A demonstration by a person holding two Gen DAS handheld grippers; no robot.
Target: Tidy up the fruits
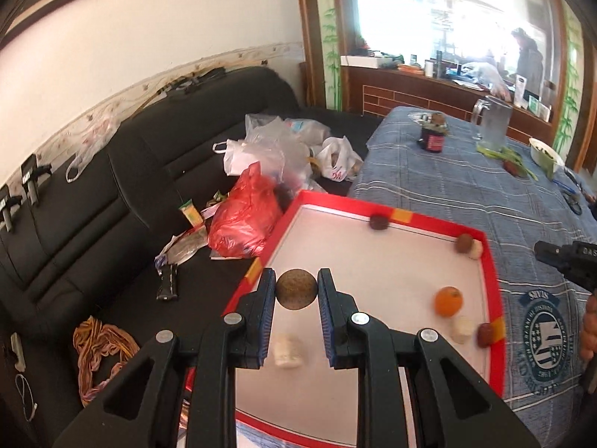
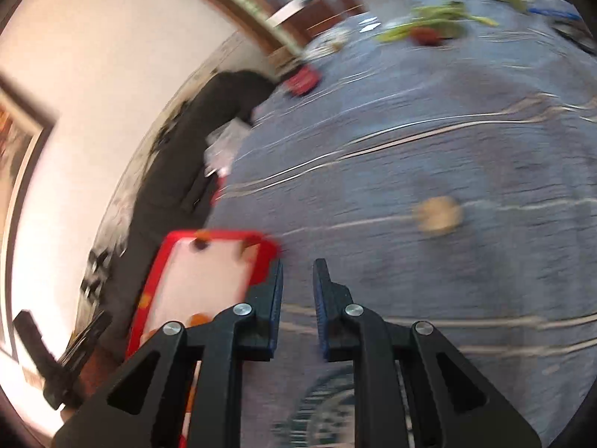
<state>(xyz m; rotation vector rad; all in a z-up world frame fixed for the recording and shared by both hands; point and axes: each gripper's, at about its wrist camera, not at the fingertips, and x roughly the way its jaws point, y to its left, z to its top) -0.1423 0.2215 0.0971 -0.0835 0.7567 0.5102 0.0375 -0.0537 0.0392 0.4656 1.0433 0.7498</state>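
The left tool [image 1: 297,291] is clamped on a round brown fruit [image 1: 297,289], one pad pressing each side at its widest part, which keeps a ball like this from squirting out. It holds the fruit above the white floor of the red-rimmed tray [image 1: 388,218], so I judge the tray to be the collecting place and this fruit about to be lowered into it. Beyond and to the right of this tool an orange [image 1: 448,301], several small dark fruits and some pale pieces already lie in the tray, mostly gathered against its rim. The right tool [image 2: 297,291] is empty, its jaws parted over the blue cloth of the table [image 2: 429,142]. Ahead and to the right of it a pale round fruit [image 2: 439,213] sits alone on the cloth, blurred, probably its next target.
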